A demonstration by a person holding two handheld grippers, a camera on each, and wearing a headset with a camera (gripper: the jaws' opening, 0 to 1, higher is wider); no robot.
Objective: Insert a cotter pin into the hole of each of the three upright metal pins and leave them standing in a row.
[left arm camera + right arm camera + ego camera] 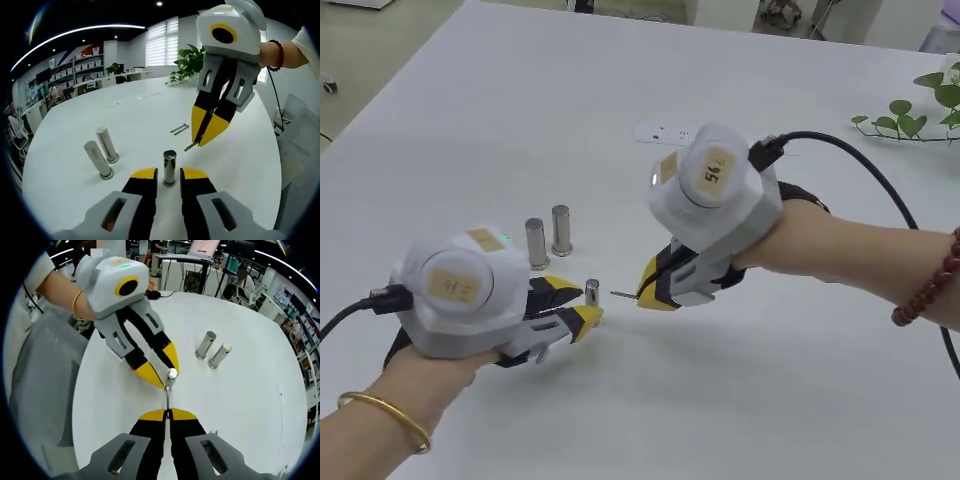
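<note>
Three metal pins stand on the white table. Two of them [536, 243] [561, 230] stand side by side, and in the left gripper view they [98, 159] [107, 144] are at the left. The third pin [591, 292] [169, 167] stands between the tips of my left gripper [582, 300] [169, 175], which is open with a narrow gap on each side. My right gripper [648, 295] [168, 415] is shut on a cotter pin [167, 397] [189, 147]. The cotter pin points at the upper part of the third pin [171, 374].
Two loose cotter pins [179, 129] lie on the table beyond the grippers. A white power strip [660, 132] lies farther back. A green plant [920, 110] stands at the right edge. A black cable [880, 180] trails from the right gripper.
</note>
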